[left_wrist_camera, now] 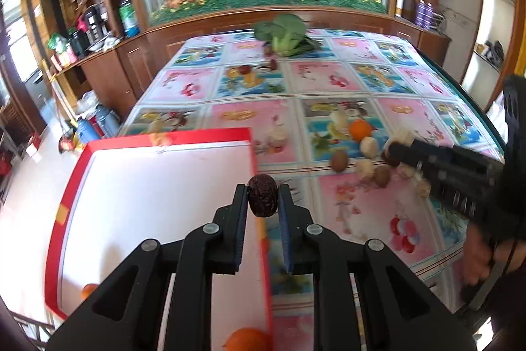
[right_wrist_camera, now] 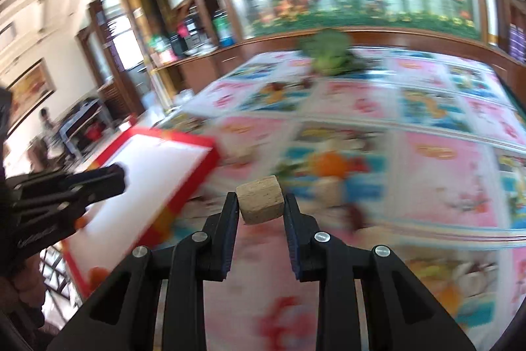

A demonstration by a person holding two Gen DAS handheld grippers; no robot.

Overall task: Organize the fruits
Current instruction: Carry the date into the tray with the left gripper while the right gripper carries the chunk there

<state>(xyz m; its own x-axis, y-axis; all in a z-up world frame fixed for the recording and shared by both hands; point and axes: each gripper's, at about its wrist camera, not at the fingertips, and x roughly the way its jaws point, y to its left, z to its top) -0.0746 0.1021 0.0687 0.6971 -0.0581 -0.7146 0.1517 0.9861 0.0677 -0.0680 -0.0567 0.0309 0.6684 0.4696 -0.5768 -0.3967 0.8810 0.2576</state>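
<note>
The left claw (left_wrist_camera: 263,198) is clamped on a dark, wrinkled dried fruit (left_wrist_camera: 262,195), its two pads pressing the fruit's sides, and it hangs over the near right edge of a shallow red-rimmed tray (left_wrist_camera: 164,138) with a white floor. The tray lies at the left edge of the worktop (left_wrist_camera: 328,81), which is covered by a glossy cloth printed with pink and blue fruit squares. An orange (left_wrist_camera: 245,341) shows at the tray's near edge, partly hidden by the claw's body, and a smaller orange piece (left_wrist_camera: 88,290) sits by the tray's near left corner. The right claw (right_wrist_camera: 261,203) is clamped on a pale tan, blocky piece (right_wrist_camera: 260,203) that looks like cork or a cut chunk; what it is cannot be told. It hangs over the cloth just right of the tray's far right corner, and that view is heavily blurred. Toward the worktop's right side, in the left wrist view, lies a loose cluster: an orange fruit (left_wrist_camera: 360,130), a pale round piece (left_wrist_camera: 368,147), two brown nut-like fruits (left_wrist_camera: 339,161) and several pale chunks, some hidden behind the right claw's black fingers. At the far edge of the worktop sits a head of broccoli (left_wrist_camera: 282,32), with a few small dark red fruits (left_wrist_camera: 245,69) on the cloth just in front of it.
</note>
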